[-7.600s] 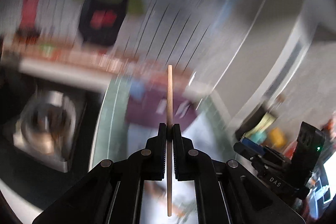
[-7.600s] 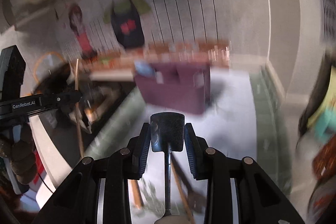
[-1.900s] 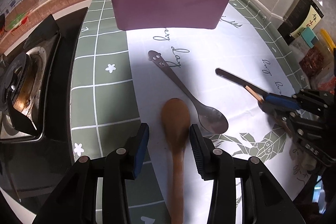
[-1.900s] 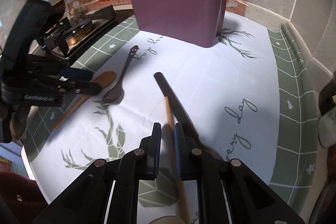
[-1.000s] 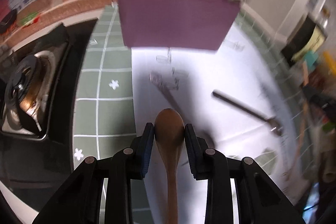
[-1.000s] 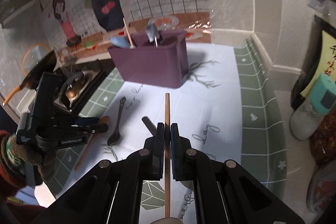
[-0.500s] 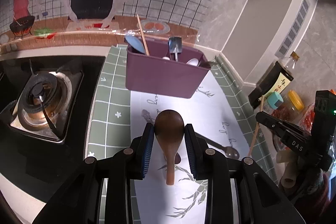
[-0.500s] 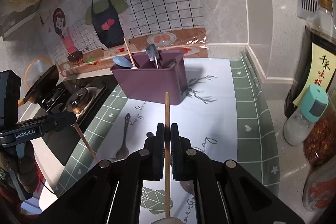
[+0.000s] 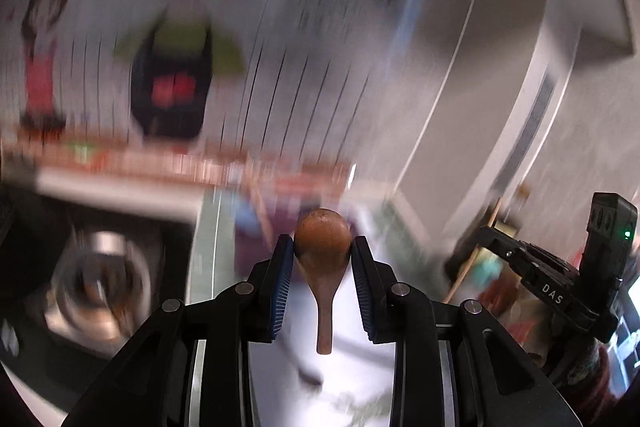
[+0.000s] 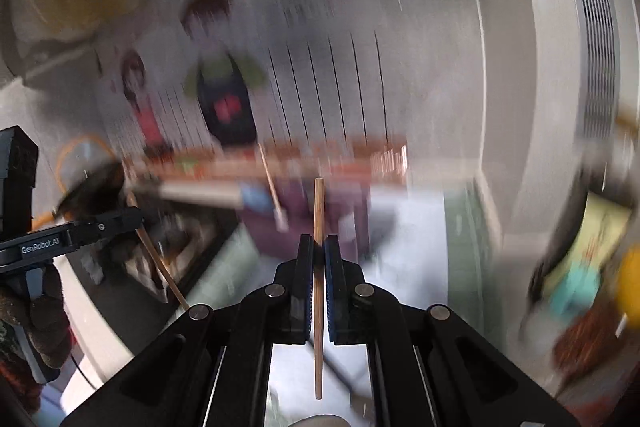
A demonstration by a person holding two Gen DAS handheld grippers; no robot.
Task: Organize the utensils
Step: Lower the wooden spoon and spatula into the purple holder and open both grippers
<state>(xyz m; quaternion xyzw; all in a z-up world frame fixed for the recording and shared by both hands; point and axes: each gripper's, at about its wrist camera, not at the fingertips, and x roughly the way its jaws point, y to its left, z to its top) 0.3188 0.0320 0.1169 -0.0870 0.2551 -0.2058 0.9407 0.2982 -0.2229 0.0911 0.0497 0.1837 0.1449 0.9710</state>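
Tongs: left tongs (image 9: 322,247) clamped the brown wooden spoon (image 9: 323,267) by its bowl; right tongs (image 10: 319,253) pinched a thin wooden chopstick (image 10: 318,287) upright. Background was blurred.

My brown wooden spoon (image 9: 322,251) held up off the counter, rounded bowl on top, handle hanging down, my pale wooden chopstick (image 10: 318,267) held upright, thin and straight, the purple utensil holder (image 10: 304,227) blurred behind it, a stick leaning inside it
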